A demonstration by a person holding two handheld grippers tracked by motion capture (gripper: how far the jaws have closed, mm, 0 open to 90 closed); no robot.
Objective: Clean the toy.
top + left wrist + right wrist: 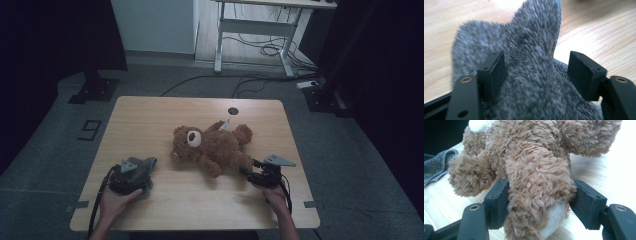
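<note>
My right gripper [540, 202] pinches the teddy bear's [212, 145] leg to steady it, lying mid-tabletop [150, 115], while my left gripper [541, 72], jaws spread, straddles the grey cloth [524, 62] heaped at the near left, freeing it.

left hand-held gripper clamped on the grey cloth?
No: the left hand-held gripper has open jaws, one pad clear of the grey cloth.

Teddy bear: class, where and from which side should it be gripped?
Grip the teddy bear by the leg pointing toward the person's right, coming in level from that side. It sticks out clear of the body, and the right tongs already straddle it.
</note>
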